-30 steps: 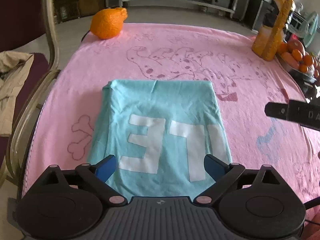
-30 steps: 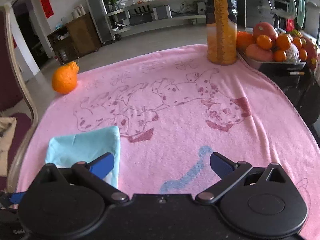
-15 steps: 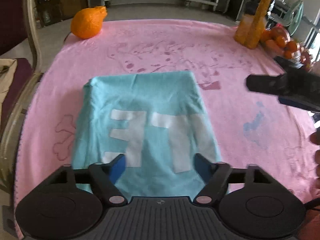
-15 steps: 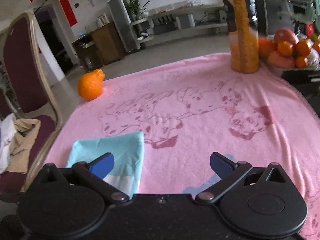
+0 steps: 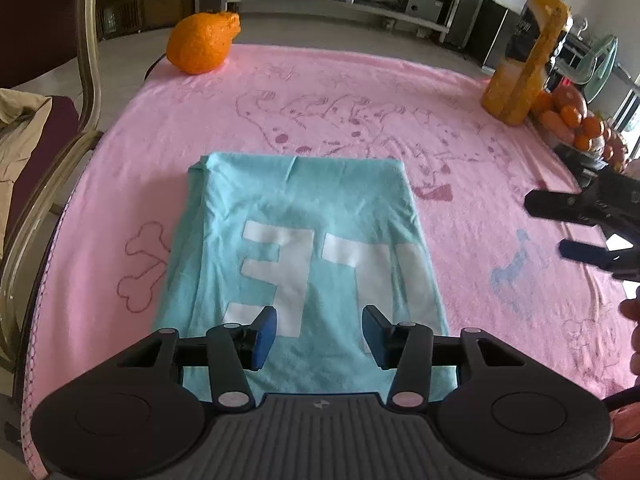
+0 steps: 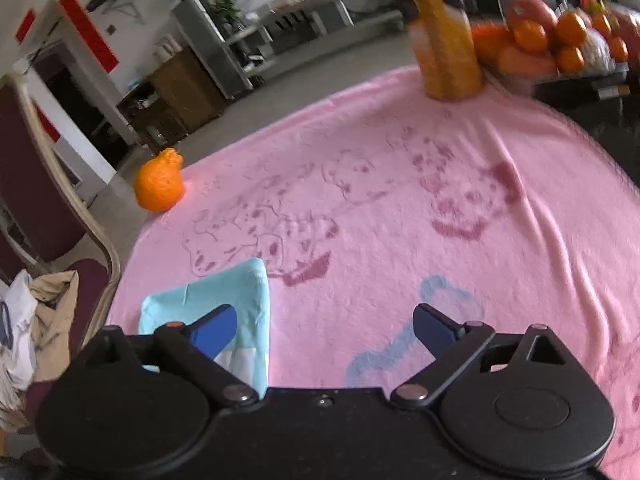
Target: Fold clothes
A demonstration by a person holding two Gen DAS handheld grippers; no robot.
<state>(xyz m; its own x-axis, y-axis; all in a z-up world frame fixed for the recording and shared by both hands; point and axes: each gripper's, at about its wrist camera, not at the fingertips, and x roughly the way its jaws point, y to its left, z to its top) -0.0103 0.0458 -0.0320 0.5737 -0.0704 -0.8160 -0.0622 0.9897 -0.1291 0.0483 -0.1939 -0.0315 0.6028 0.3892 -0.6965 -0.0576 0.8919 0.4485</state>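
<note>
A light blue T-shirt (image 5: pixel 304 220) with white letters lies folded into a rectangle on the pink blanket (image 5: pixel 360 92). My left gripper (image 5: pixel 318 334) hovers over the shirt's near edge, open, with nothing between its blue pads. In the right wrist view the shirt (image 6: pixel 236 292) shows only as a corner at the lower left. My right gripper (image 6: pixel 324 326) is open above bare blanket, to the right of the shirt. The left wrist view catches that gripper (image 5: pixel 588 224) at the right edge, well clear of the cloth.
An orange fruit (image 5: pixel 202 46) sits at the blanket's far left corner. A juice bottle (image 5: pixel 524 60) and a tray of fruit (image 5: pixel 576 120) stand at the far right. A chair (image 5: pixel 48 152) with clothes (image 6: pixel 44 312) on it stands left of the table.
My left gripper's jaws have narrowed but stay open, and it has pulled back a little over the shirt's near edge. The right gripper has risen and tilted, its view shifting left.
</note>
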